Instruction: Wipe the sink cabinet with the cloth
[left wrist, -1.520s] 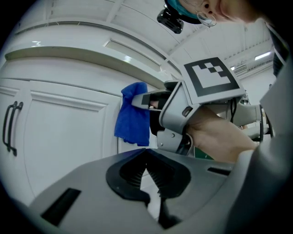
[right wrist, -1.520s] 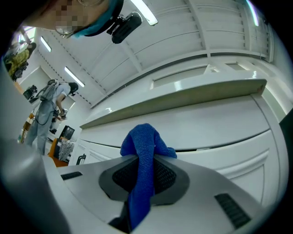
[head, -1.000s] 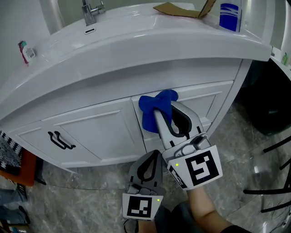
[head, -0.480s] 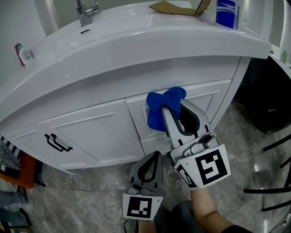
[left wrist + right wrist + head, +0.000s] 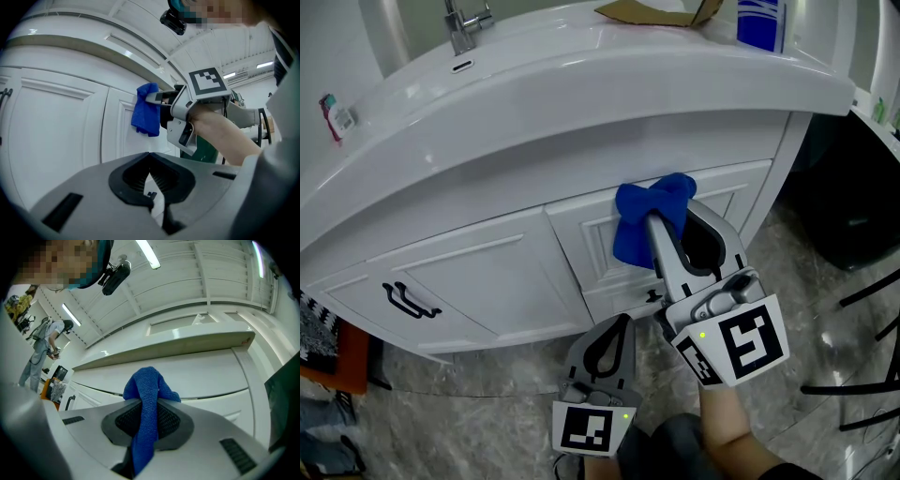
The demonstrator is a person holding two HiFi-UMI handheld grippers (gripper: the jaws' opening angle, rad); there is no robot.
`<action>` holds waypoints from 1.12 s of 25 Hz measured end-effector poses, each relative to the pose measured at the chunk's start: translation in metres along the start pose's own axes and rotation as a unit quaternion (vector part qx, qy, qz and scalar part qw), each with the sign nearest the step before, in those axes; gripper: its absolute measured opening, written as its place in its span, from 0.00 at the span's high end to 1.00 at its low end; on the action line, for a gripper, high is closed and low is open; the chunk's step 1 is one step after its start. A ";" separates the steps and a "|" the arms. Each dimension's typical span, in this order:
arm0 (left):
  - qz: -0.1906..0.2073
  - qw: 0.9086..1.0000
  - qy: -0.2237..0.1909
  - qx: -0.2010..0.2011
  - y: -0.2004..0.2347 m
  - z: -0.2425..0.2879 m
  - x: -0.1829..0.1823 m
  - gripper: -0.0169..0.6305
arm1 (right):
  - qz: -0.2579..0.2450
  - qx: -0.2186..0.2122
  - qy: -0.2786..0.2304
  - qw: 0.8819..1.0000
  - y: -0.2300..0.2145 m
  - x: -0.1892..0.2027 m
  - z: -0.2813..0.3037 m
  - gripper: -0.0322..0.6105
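My right gripper point(image 5: 662, 223) is clamped on the blue cloth point(image 5: 641, 227), its two jaws pinching a fold that runs down between the pads while the rest bunches out past the tips. The bunched end lies against the white front of the sink cabinet point(image 5: 487, 272), high on the right-hand door panel, just below the overhang of the tabletop point(image 5: 581, 89) and close to the seam between the two doors. From the side, the cloth hangs flat on that panel with my right gripper reaching in toward it. My left gripper point(image 5: 624, 321) sits lower and nearer to me, above the marbled floor point(image 5: 478, 412) and well apart from the cloth; its jaws are pressed together tip to tip with nothing between them, and it points toward the cabinet front without touching it. The left door carries a black handle point(image 5: 408, 300) near its lower left corner. Up on the tabletop there is a faucet point(image 5: 459, 23) behind the basin, a scrap of cardboard point(image 5: 656, 11) at the back, and a blue container point(image 5: 759, 21) just beside the cardboard on the right.
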State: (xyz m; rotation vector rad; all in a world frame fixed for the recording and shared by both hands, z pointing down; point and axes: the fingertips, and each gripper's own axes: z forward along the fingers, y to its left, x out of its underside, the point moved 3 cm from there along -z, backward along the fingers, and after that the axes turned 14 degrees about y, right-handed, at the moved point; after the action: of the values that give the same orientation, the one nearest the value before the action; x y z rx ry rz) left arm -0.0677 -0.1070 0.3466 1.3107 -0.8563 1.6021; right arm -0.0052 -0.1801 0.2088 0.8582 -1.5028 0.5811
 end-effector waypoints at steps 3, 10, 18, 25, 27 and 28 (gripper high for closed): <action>-0.001 1.000 0.002 0.000 0.001 0.000 0.002 0.97 | 0.005 0.005 -0.001 1.000 -0.005 0.001 -0.002 0.86; -0.003 1.000 0.005 0.006 0.001 0.004 0.008 0.97 | 0.007 0.020 0.002 1.000 -0.020 0.003 -0.007 0.86; 0.001 1.000 0.014 0.004 0.003 0.000 0.015 0.97 | 0.005 0.038 0.002 0.999 -0.031 0.005 -0.012 0.86; 0.001 1.000 0.012 0.003 0.005 -0.002 0.015 0.97 | 0.005 0.056 0.005 0.998 -0.044 0.006 -0.017 0.86; 0.002 1.000 0.011 0.007 0.003 -0.002 0.015 0.97 | 0.005 0.066 0.007 0.998 -0.050 0.007 -0.019 0.86; 0.003 1.000 0.011 0.008 0.003 -0.002 0.015 0.97 | 0.005 0.071 0.008 0.997 -0.053 0.007 -0.020 0.86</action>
State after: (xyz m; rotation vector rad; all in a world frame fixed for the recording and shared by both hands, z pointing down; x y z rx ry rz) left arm -0.0718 -0.1032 0.3608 1.3000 -0.8372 1.6281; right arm 0.0498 -0.1972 0.2114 0.9534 -1.4658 0.7081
